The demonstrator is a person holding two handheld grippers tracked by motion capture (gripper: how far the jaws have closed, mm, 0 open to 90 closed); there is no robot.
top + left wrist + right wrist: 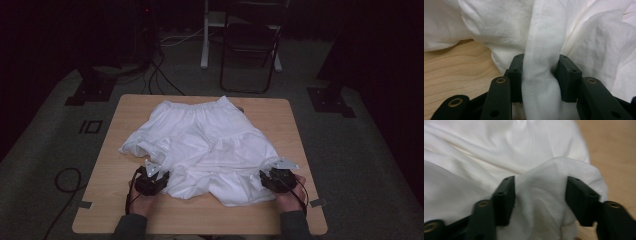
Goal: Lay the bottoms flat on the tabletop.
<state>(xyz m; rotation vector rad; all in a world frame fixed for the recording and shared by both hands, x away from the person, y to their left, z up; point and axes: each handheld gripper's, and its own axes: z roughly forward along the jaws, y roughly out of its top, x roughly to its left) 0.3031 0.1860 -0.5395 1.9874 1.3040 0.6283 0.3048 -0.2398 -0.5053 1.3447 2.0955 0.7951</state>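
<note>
left gripper [541, 72]: jaws pinched on a hemmed fold of the white garment [200, 145] | right gripper [540, 195]: jaws part-open, cloth bunched between them, grip not yet firm | garment: rumpled, mid-table [125, 200], near edge at both grippers | progress: judged early, probably a fold or spread, nothing folded yet

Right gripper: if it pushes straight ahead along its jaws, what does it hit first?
The white gathered cotton garment. A fold already sits between the right gripper jaws, which look partly open, with more bunched cloth directly ahead; depth beyond is unclear.
</note>
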